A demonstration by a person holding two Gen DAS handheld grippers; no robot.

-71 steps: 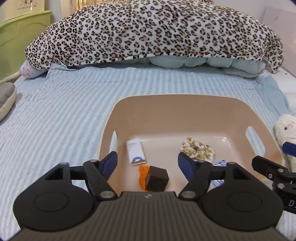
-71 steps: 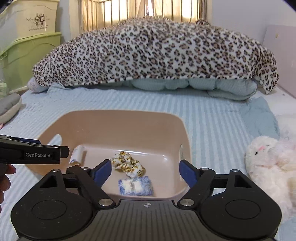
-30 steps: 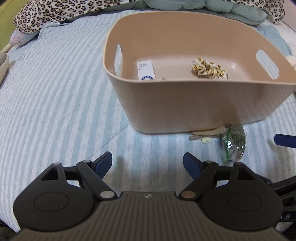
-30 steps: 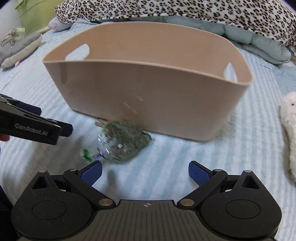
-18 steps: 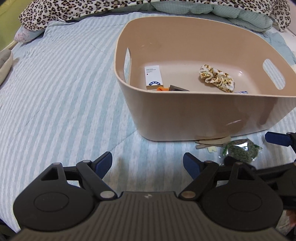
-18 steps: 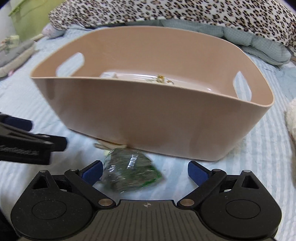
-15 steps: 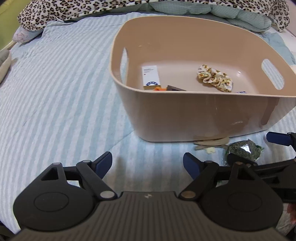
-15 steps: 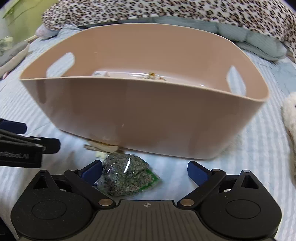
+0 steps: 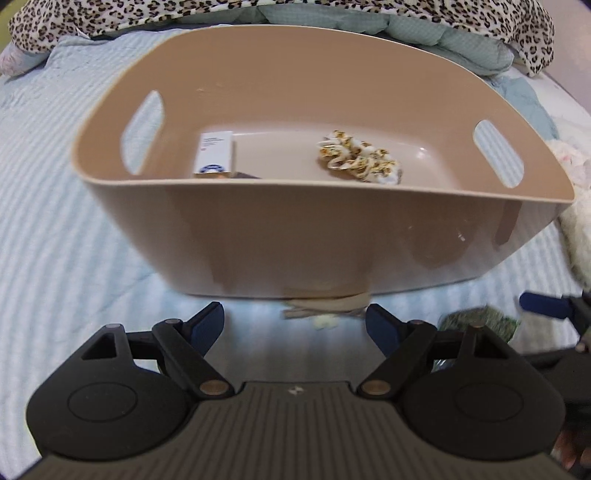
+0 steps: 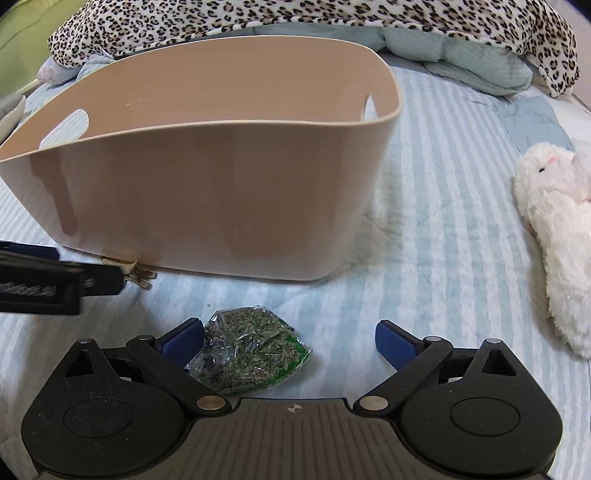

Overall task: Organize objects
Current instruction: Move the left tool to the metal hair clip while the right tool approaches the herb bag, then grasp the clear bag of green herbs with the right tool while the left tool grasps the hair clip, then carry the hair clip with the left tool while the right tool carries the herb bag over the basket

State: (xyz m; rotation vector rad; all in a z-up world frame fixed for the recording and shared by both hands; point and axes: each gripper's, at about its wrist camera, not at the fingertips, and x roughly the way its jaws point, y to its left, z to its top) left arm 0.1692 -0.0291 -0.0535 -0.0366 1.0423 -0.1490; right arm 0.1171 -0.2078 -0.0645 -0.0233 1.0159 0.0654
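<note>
A beige plastic basket (image 9: 295, 236) (image 10: 207, 206) stands on the striped bed. In it lie a white box (image 9: 215, 155) and a leopard-print scrunchie (image 9: 356, 162). A beige hair clip (image 9: 325, 312) (image 10: 138, 275) lies on the bed against the basket's near wall. A clear bag of green dried leaves (image 10: 251, 349) (image 9: 480, 325) lies on the bed. My left gripper (image 9: 295, 325) is open and empty, low, just before the clip. My right gripper (image 10: 290, 338) is open, with the bag between its fingers near the left fingertip (image 10: 183, 338).
A white plush toy (image 10: 557, 206) lies on the bed to the right. A leopard-print blanket (image 10: 332, 18) over pale green pillows (image 9: 424, 29) is piled behind the basket. The bed is covered with a blue-and-white striped sheet (image 10: 443, 221).
Both grippers came down from above the basket to the bed in front of it. The left one closed in on the clip. The right one moved over the leaf bag.
</note>
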